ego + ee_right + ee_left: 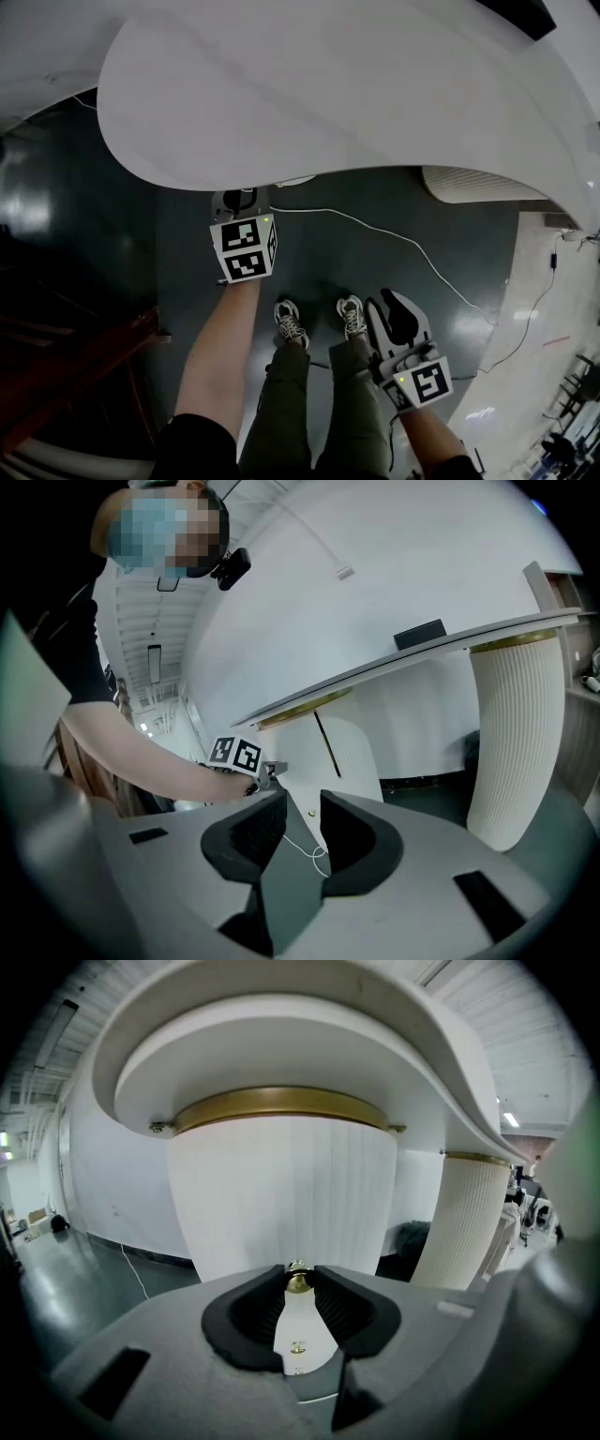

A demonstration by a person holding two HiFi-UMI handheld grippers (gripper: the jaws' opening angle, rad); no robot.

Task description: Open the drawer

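A white ribbed pedestal (pixel 281 1194) under the curved white desk top (pixel 328 84) carries the drawer front. A small brass knob (pixel 298 1282) sticks out of it, and a second knob (pixel 298 1346) sits lower down. My left gripper (pixel 298 1275) is shut on the upper knob, its black pads pressing it from both sides. In the head view its jaws are tucked under the desk edge and only its marker cube (pixel 246 248) shows clearly. My right gripper (pixel 392 302) hangs low beside the person's legs, open and holding nothing (pixel 302 803). The right gripper view shows the left gripper (pixel 265 769) at the pedestal.
A second ribbed pedestal (pixel 464 1218) stands to the right. A white cable (pixel 394 239) trails over the dark glossy floor. The person's shoes (pixel 291 323) stand below the desk edge. A reddish-brown wooden piece (pixel 84 366) lies at the lower left.
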